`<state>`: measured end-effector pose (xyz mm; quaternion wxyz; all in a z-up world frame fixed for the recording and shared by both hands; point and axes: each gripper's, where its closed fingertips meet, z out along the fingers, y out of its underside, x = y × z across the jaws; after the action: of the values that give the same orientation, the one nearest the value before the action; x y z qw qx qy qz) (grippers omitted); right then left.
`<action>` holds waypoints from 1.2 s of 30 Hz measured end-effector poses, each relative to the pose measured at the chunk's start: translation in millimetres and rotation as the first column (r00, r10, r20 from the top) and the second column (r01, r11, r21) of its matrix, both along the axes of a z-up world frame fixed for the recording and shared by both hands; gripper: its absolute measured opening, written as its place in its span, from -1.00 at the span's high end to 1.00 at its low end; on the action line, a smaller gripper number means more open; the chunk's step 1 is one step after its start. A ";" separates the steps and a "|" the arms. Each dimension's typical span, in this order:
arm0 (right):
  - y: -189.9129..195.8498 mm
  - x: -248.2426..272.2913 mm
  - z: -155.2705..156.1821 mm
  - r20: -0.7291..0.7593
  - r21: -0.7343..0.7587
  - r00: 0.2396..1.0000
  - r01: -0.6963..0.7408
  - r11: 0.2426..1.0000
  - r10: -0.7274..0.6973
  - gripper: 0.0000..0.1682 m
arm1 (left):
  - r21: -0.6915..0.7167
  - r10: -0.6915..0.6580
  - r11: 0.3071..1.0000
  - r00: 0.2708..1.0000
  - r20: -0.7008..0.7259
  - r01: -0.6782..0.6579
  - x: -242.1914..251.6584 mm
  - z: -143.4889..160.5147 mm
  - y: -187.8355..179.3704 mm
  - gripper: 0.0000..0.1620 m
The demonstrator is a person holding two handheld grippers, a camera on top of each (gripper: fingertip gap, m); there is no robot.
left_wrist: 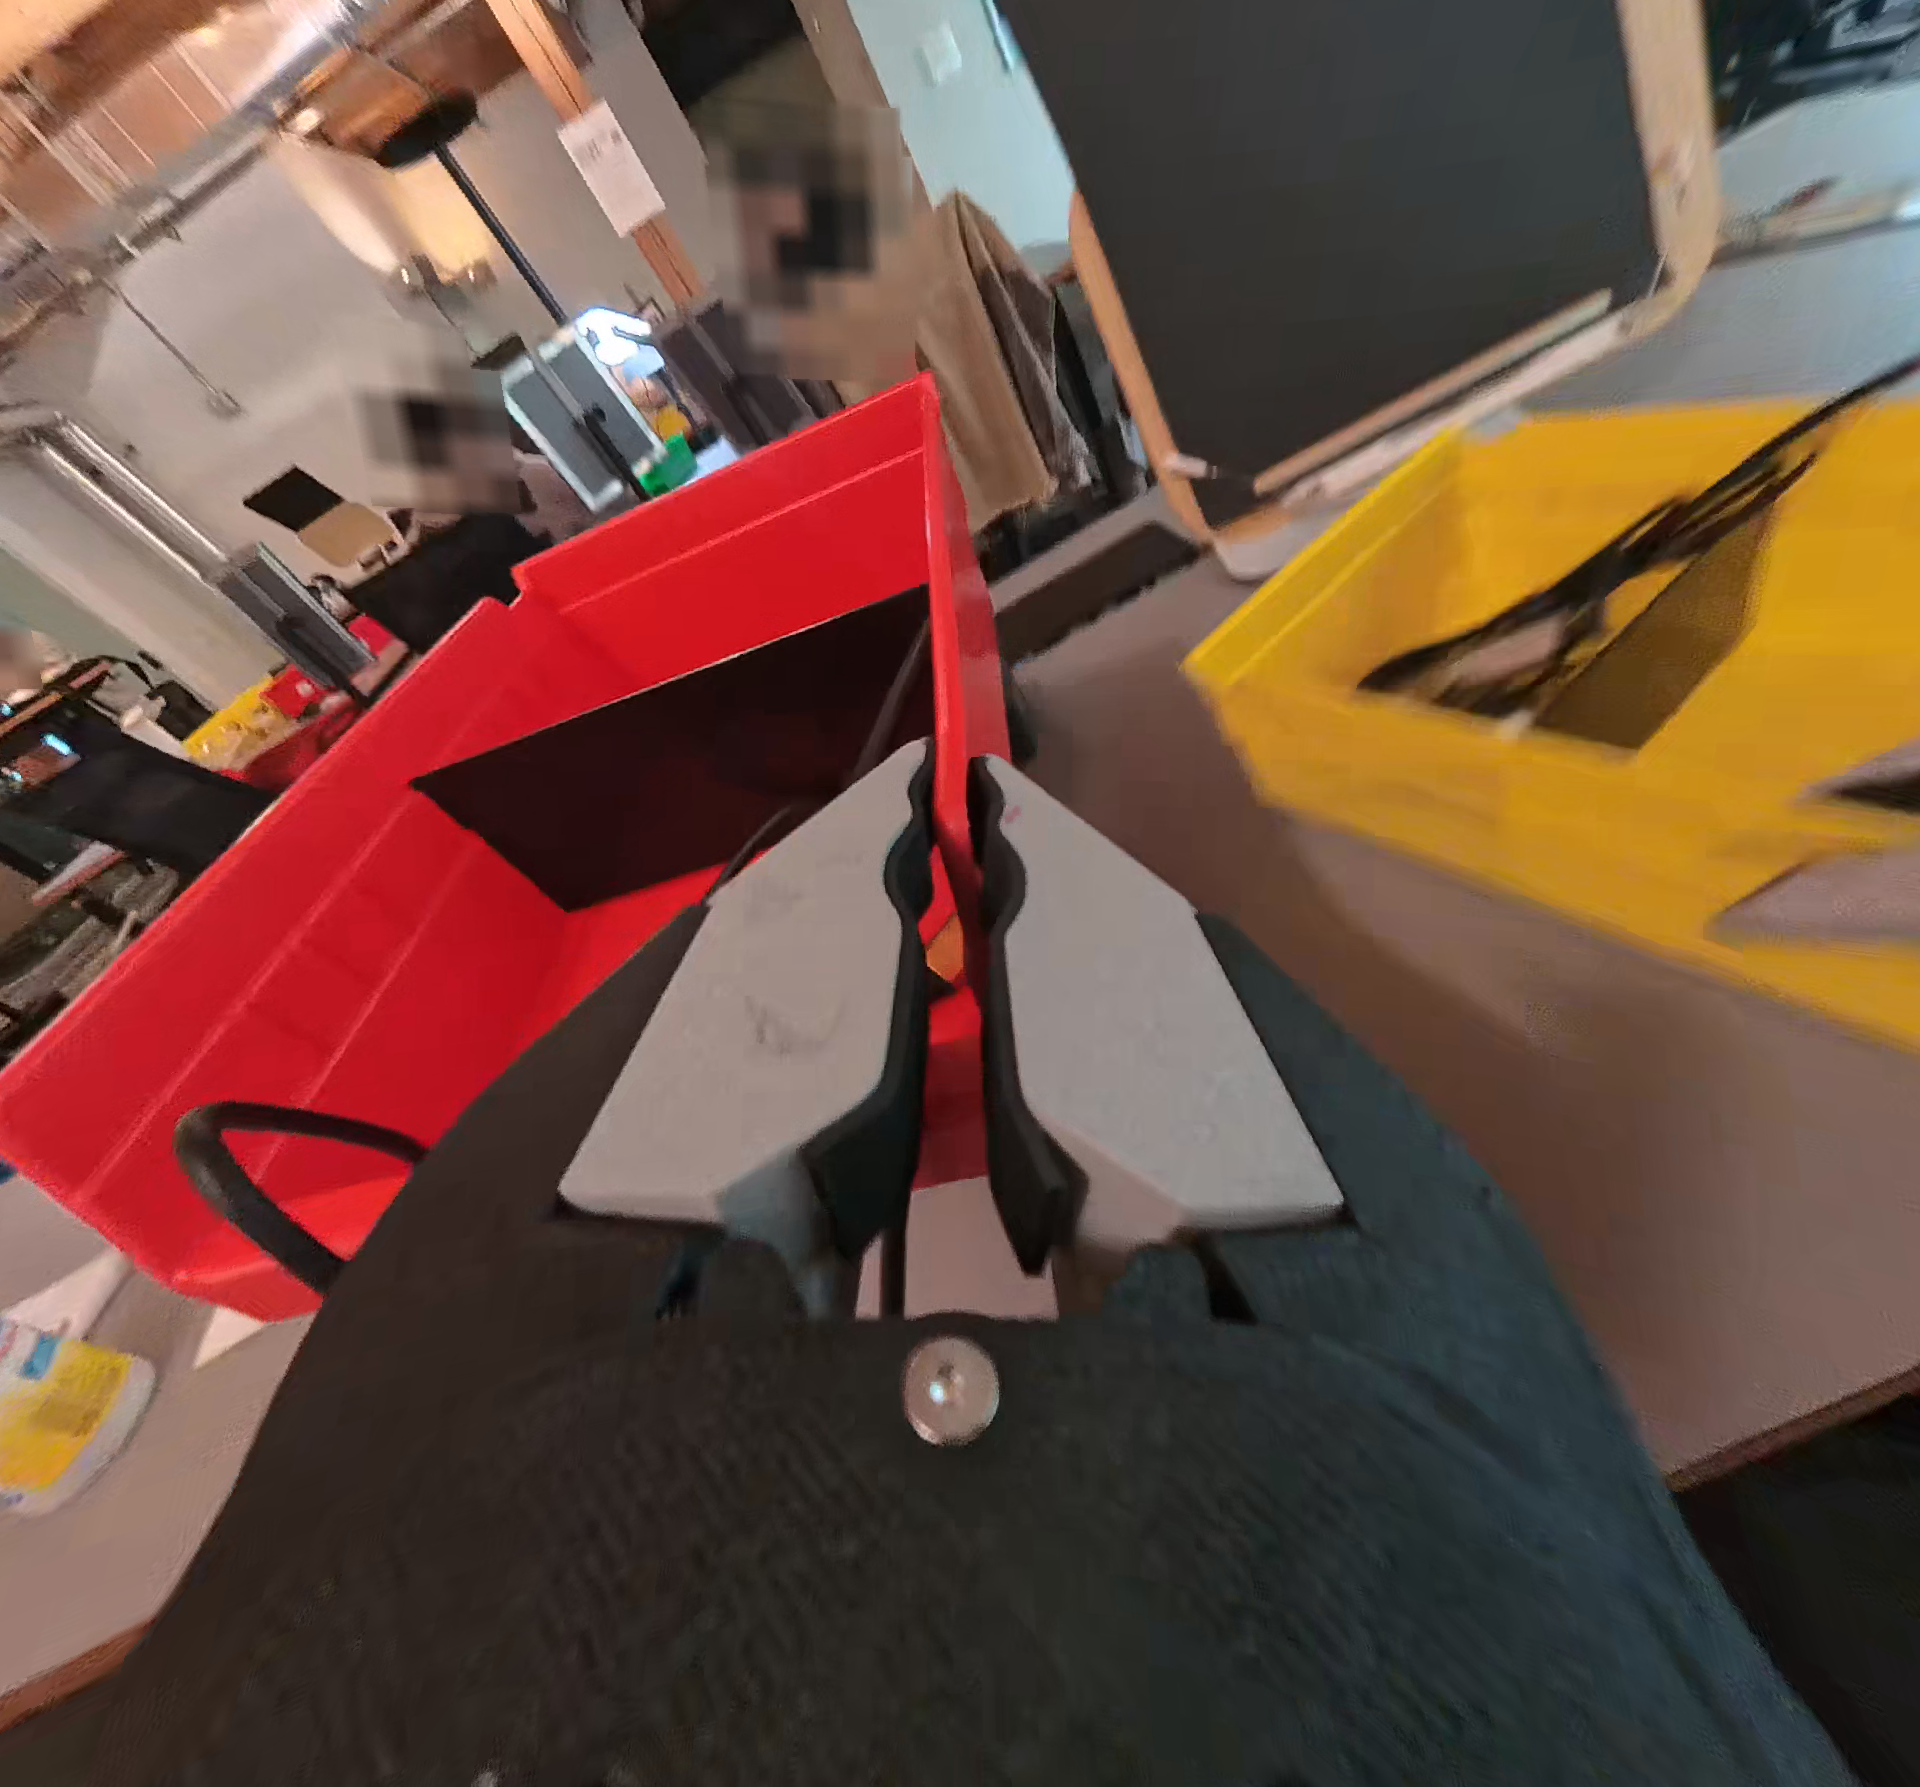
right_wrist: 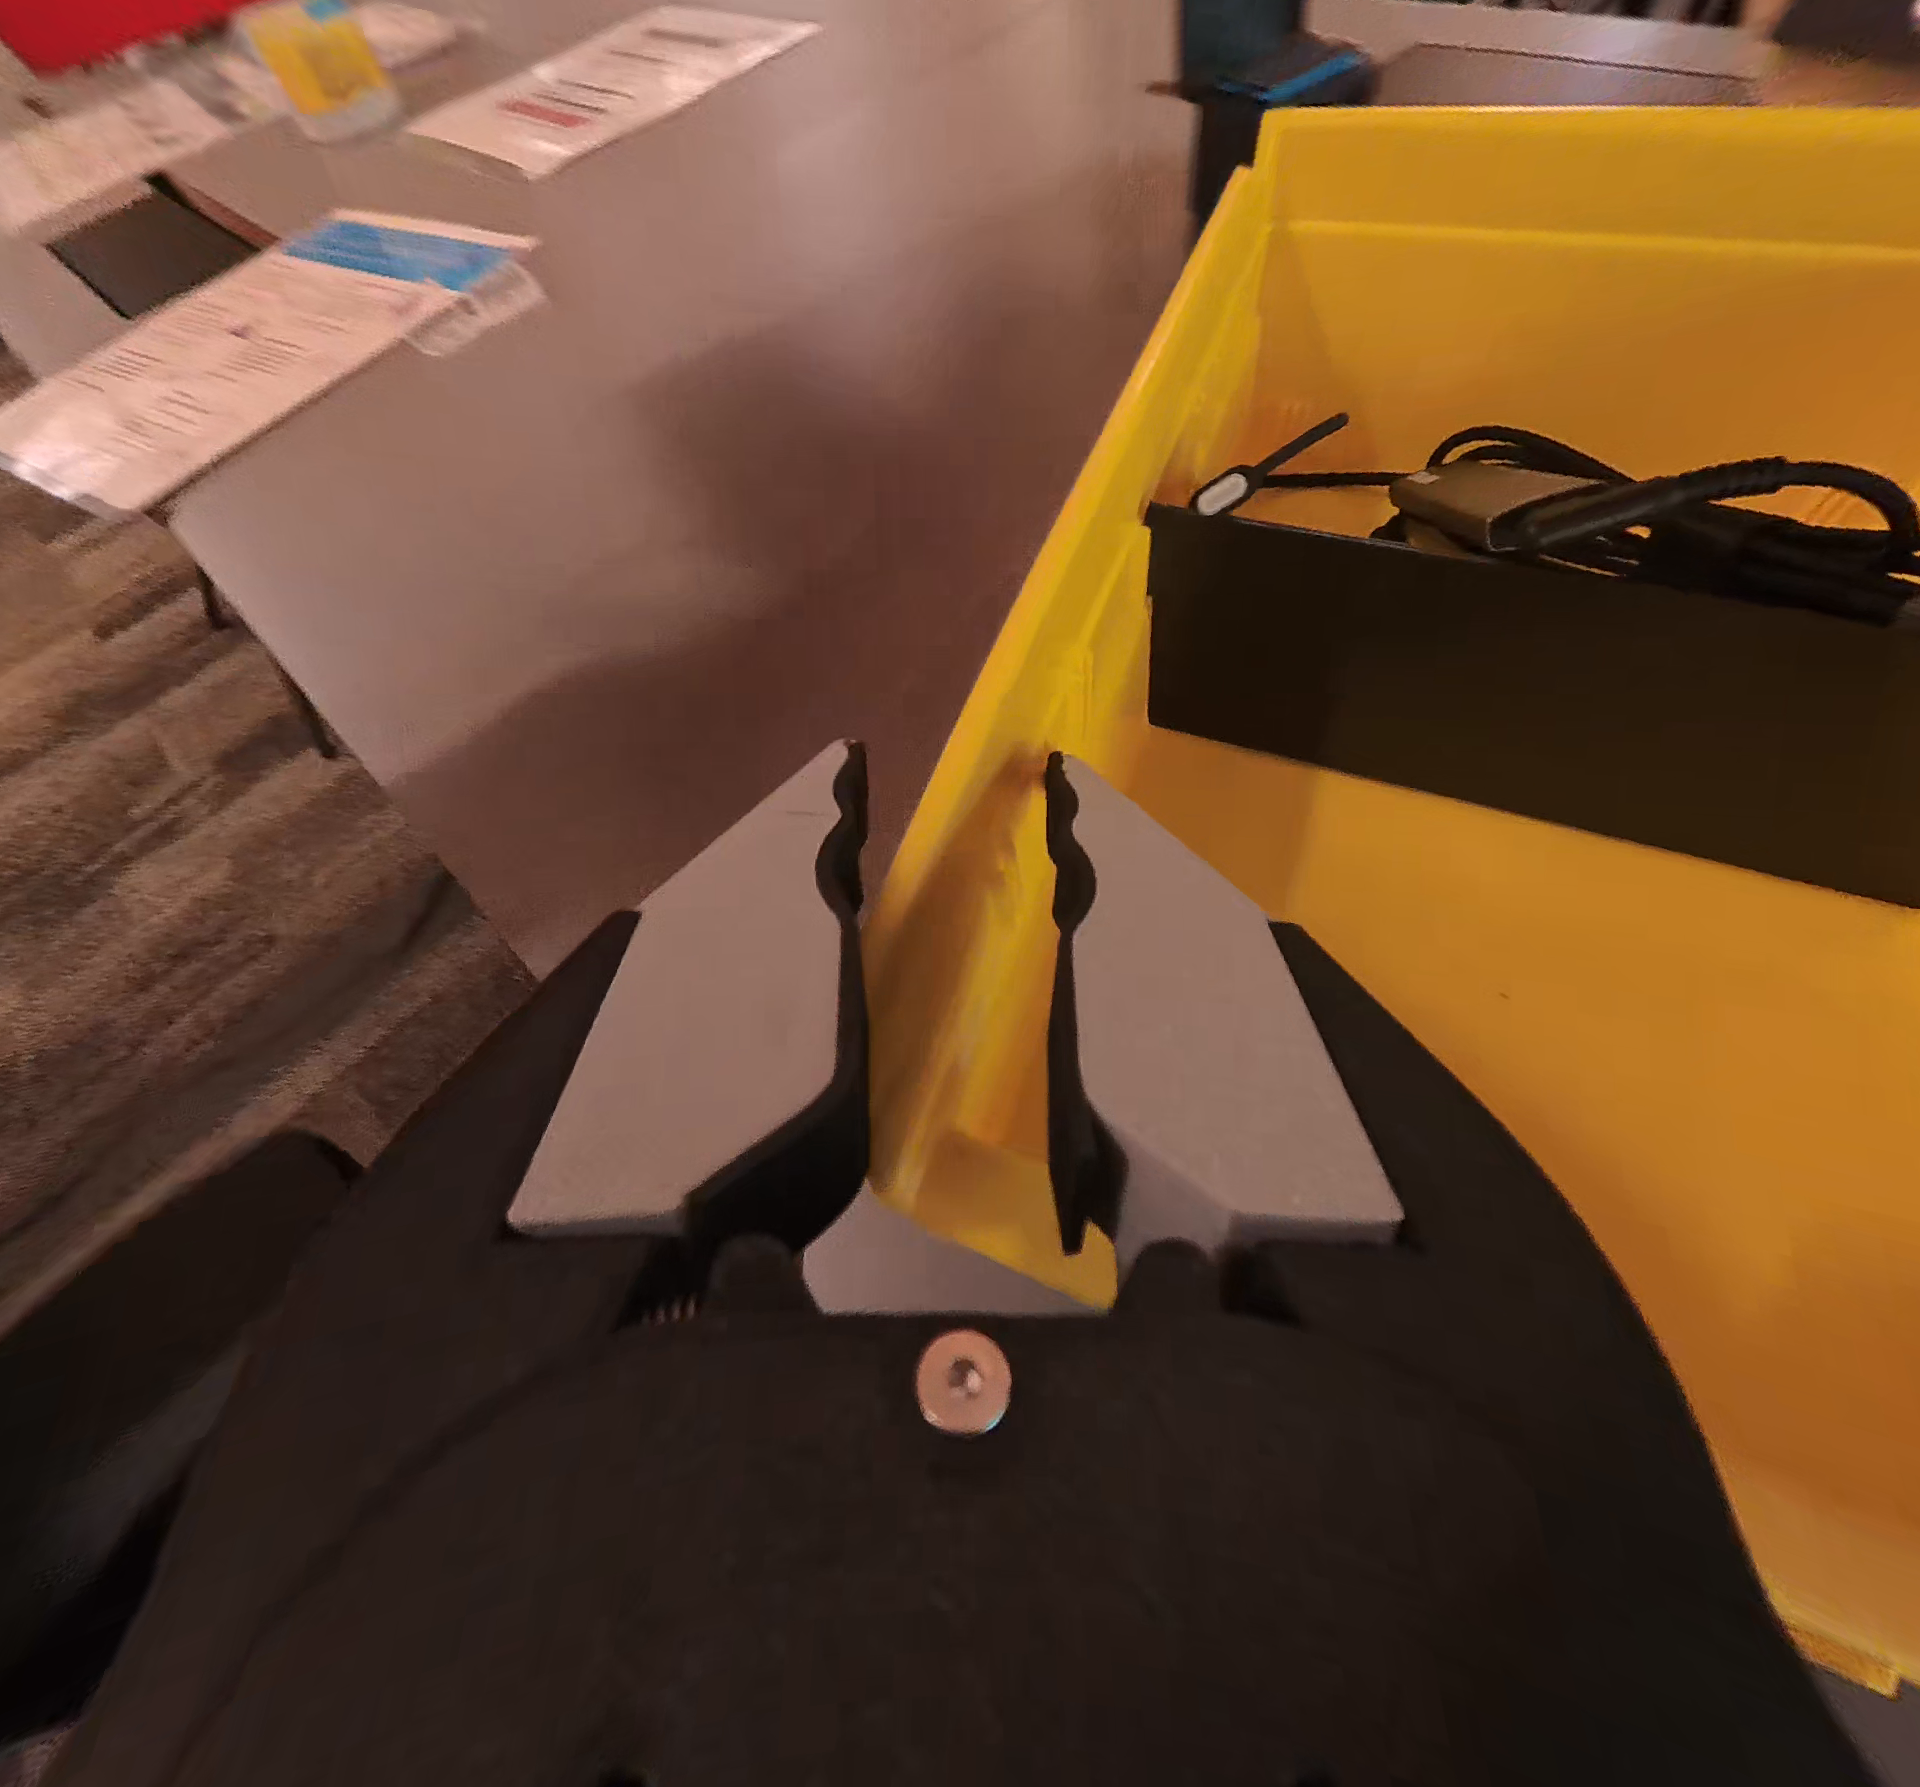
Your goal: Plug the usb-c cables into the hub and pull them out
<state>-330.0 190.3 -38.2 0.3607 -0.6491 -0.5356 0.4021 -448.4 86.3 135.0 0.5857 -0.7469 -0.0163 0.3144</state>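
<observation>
My left gripper (left_wrist: 951, 761) is shut on the right wall of a red bin (left_wrist: 416, 906). A black cable (left_wrist: 239, 1176) loops over the bin's near corner, and a black divider stands inside. My right gripper (right_wrist: 951, 761) is closed on the near left rim of a yellow bin (right_wrist: 1558, 283). Behind a black divider (right_wrist: 1507, 698) in that bin lie a grey hub (right_wrist: 1496, 501), tangled black braided cables (right_wrist: 1714, 511) and a loose plug end (right_wrist: 1221, 494). The yellow bin (left_wrist: 1403, 802) also shows blurred at the right of the left wrist view.
Both bins are on a grey table (right_wrist: 675, 490). Paper sheets (right_wrist: 613, 85) and clear card stands (right_wrist: 322, 75) lie at its far left. A black-and-blue device (right_wrist: 1247, 44) stands behind the yellow bin. A large dark monitor (left_wrist: 1299, 127) stands beyond the bins. The tips of one gripper are about 25 cm away from the tips of the other.
</observation>
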 end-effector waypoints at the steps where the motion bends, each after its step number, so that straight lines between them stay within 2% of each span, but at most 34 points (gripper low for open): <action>1: -17.2 -20.1 2.1 -0.017 -0.010 1.000 -0.017 1.000 0.017 0.61 | 0.011 -0.008 1.000 1.000 -0.008 0.008 5.9 16.9 0.7 0.98; 4: -66.6 -85.8 26.8 -0.131 0.016 0.989 -0.070 0.997 0.071 0.62 | 0.024 -0.049 0.998 0.997 -0.067 0.050 24.0 60.7 16.2 0.97; 6: -82.1 -103.6 51.5 -0.155 0.076 0.986 -0.048 0.996 0.059 0.61 | 0.036 -0.087 0.995 0.991 -0.099 0.091 40.0 81.1 32.6 0.97; 9: -93.4 -69.4 82.2 -0.218 0.097 0.962 -0.144 0.985 0.163 0.51 | 0.051 -0.159 0.985 0.977 -0.139 0.168 77.3 93.5 55.8 0.98; 11: -71.3 -16.3 98.3 -0.320 0.089 0.929 -0.164 0.982 0.184 0.53 | 0.068 -0.226 0.969 0.964 -0.138 0.237 107.5 89.0 71.1 0.97; 14: 3.0 70.2 114.5 -0.410 0.182 0.905 -0.043 0.982 0.115 0.60 | 0.066 -0.345 0.933 0.931 -0.119 0.355 158.8 56.6 98.8 0.97; 16: 62.3 123.1 112.6 -0.364 0.235 0.931 0.061 0.970 0.030 0.72 | 0.041 -0.413 0.907 0.906 -0.096 0.418 193.9 24.4 122.1 0.98; 18: 114.3 173.6 105.4 -0.303 0.242 0.951 0.140 0.960 -0.062 0.63 | 0.025 -0.472 0.880 0.880 -0.063 0.474 228.2 -5.0 146.1 0.97; 19: 131.2 194.9 100.4 -0.273 0.233 0.959 0.147 0.961 -0.080 0.68 | 0.021 -0.502 0.864 0.864 -0.041 0.503 244.7 -19.5 158.4 0.97; 22: 172.3 246.9 80.4 -0.174 0.198 0.969 0.210 0.958 -0.176 0.61 | -0.008 -0.575 0.818 0.818 0.017 0.575 295.4 -62.5 193.7 0.97; 25: 184.5 273.7 74.1 -0.152 0.197 0.966 0.236 0.952 -0.208 0.59 | -0.061 -0.613 0.788 0.790 0.031 0.613 338.4 -98.7 226.1 0.97; 30: 169.8 269.1 73.4 -0.158 0.230 0.973 0.200 0.952 -0.166 0.46 | -0.059 -0.632 0.765 0.765 0.125 0.641 384.3 -150.4 279.7 0.96; 32: 177.3 263.4 68.6 -0.145 0.280 0.970 0.229 0.932 -0.195 0.44 | -0.032 -0.623 0.774 0.770 0.138 0.632 393.6 -158.2 295.1 0.94; 34: 180.2 256.7 62.0 -0.127 0.285 0.973 0.224 0.932 -0.195 0.40 | -0.007 -0.611 0.776 0.755 0.239 0.630 400.8 -159.2 298.1 0.90; 36: 189.9 255.8 56.9 -0.101 0.305 0.965 0.260 0.916 -0.241 0.37 | 0.012 -0.637 0.737 0.688 0.348 0.676 402.4 -147.8 276.0 0.62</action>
<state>-74.2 380.2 18.6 0.5246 -0.6335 -0.4941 0.2816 -46.0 362.3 -12.8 0.6030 -0.7774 0.1730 -0.0450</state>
